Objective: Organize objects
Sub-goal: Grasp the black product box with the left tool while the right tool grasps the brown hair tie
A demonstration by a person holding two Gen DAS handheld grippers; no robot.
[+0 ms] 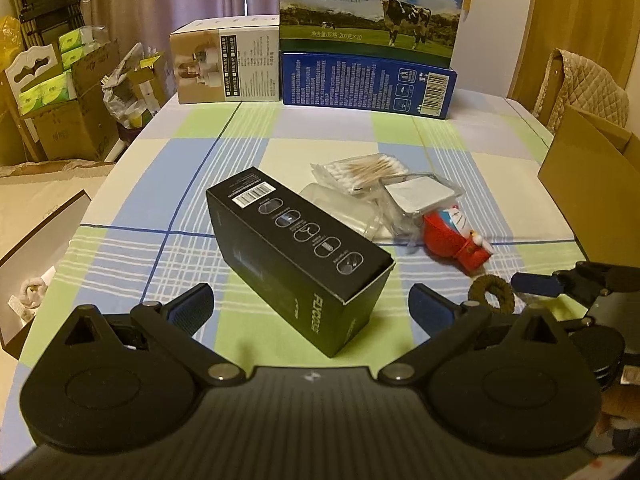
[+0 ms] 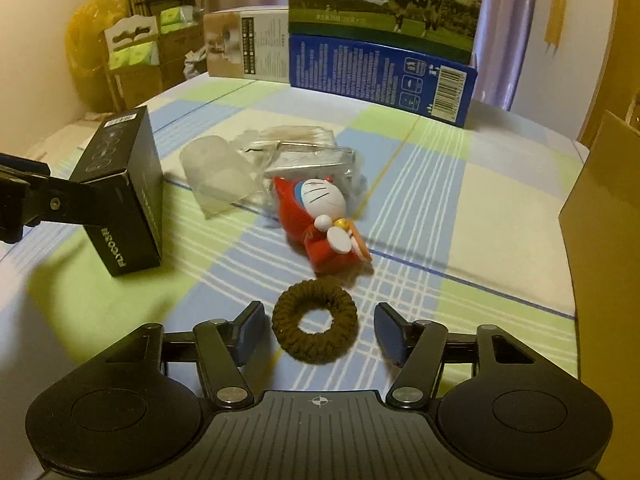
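On the checked tabletop [image 1: 248,128], covered in a blue, green and cream plaid cloth, a black box [image 1: 296,256] lies flat at a slant, its barcode end away from the camera and its lettered end near; the left gripper [image 1: 311,306] stands wide open with one blue-padded finger on each side of that near end, neither pad touching the box as far as the left wrist view shows. Just beyond the box sits a clear plastic cup [image 1: 344,208] on its side, touching a crumpled clear packet of cotton swabs [image 1: 368,172] and a flat clear case [image 1: 420,196]; a red and white cartoon-cat figurine [image 2: 324,216] lies against that pile, toward the right. In front of the figurine, apart from it, a brown hair tie [image 2: 315,322] lies flat on the cloth; the right gripper [image 2: 319,332] is spread open around it, a finger on either side, with a gap between each pad and the ring. At the far edge of the tabletop stand a beige carton [image 1: 224,64], a blue carton [image 1: 368,84] and, stacked on the blue one, a milk carton [image 1: 372,4] printed with a cow; an open cardboard box [image 1: 592,172] rises at the right edge.
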